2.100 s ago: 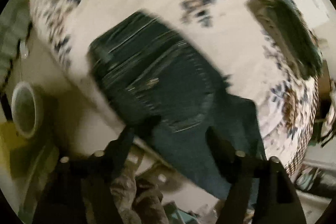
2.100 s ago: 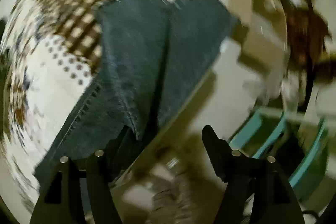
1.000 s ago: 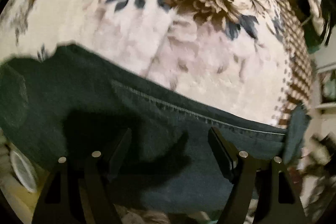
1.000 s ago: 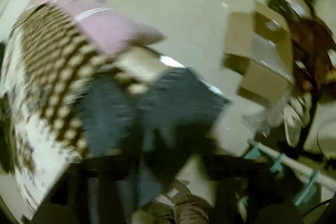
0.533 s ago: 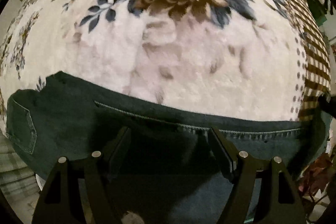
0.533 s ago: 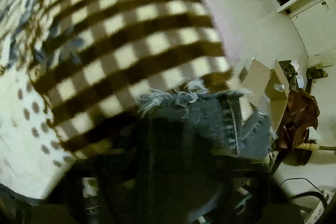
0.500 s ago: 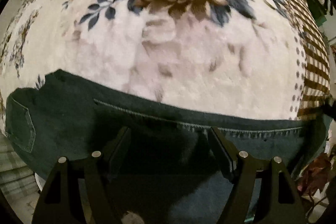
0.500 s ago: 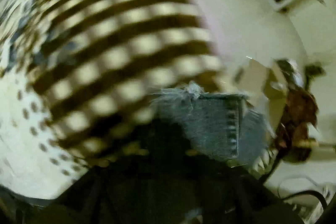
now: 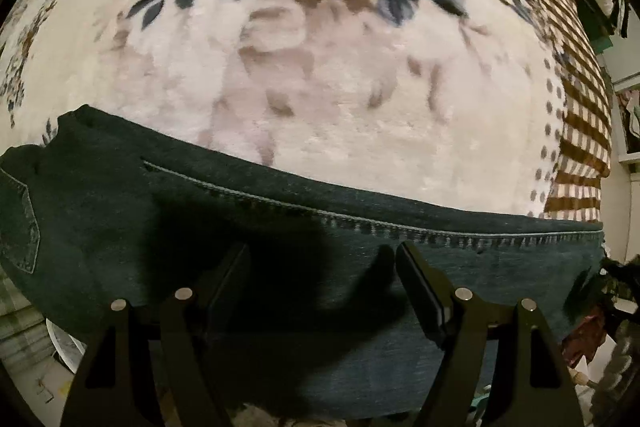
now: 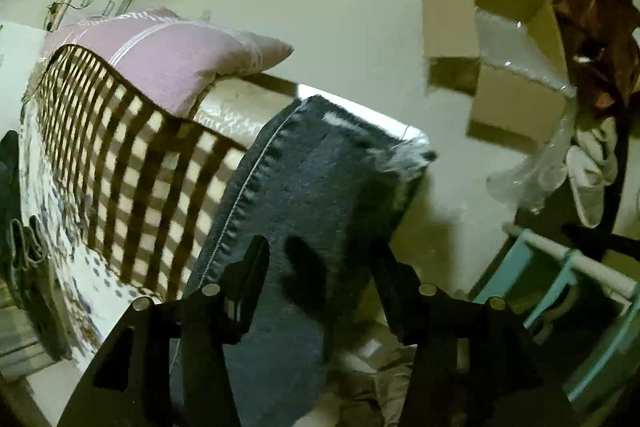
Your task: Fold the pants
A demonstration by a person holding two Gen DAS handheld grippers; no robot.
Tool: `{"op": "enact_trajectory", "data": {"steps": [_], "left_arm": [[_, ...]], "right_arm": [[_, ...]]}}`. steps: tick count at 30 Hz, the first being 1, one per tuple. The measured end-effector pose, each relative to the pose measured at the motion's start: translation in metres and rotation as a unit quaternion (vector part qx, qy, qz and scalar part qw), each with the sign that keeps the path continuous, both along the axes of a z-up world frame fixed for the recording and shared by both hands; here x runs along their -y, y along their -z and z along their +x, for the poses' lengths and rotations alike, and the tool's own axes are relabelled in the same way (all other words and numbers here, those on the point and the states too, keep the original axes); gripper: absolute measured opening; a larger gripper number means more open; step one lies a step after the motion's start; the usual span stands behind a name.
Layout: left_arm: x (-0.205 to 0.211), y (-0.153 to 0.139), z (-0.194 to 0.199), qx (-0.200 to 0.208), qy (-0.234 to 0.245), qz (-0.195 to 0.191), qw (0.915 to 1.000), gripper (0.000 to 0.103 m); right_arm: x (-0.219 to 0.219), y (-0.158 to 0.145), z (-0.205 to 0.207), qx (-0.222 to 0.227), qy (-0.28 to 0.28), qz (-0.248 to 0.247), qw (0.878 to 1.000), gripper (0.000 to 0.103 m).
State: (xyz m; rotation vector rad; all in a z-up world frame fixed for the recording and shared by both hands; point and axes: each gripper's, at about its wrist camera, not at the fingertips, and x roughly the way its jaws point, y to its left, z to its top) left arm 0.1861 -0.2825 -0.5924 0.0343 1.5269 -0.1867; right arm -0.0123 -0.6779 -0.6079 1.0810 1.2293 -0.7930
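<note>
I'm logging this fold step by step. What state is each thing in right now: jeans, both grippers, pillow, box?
Dark blue denim jeans: laid along the floral blanket's edge, frayed hem overhanging the bed corner.
Left gripper: open above the jeans.
Right gripper: jaws just reopened, apart over the leg, gripping nothing.
Pink striped pillow: lying flat.
Brown cardboard box: flaps open.

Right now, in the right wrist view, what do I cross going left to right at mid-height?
Checked blanket → jeans leg → pale floor → cardboard box → white slippers.
</note>
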Motion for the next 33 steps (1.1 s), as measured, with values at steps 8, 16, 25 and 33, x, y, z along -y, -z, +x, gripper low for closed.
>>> {"op": "enact_trajectory", "data": {"steps": [8,16,25,33], "left_arm": [[0.004,-0.012,0.011,0.001,-0.002,-0.01,1.0,0.073],[-0.014,-0.027,0.021,0.009,-0.026,-0.016,0.9995,0.073],[-0.023,-0.033,0.03,0.013,-0.033,-0.021,0.9992,0.073],[-0.021,-0.028,0.01,0.014,-0.023,-0.016,0.9995,0.074]], "right_arm": [[-0.002,0.001,-0.002,0.009,0.026,-0.048,0.998,0.007],[-0.026,-0.108,0.008,0.219,0.013,-0.062,0.974,0.006],[-0.014,-0.091,-0.033,0.258,0.004,-0.082,0.963,0.006],[0.007,0.012,-0.078,0.086,0.066,-0.04,0.993,0.053]]}}
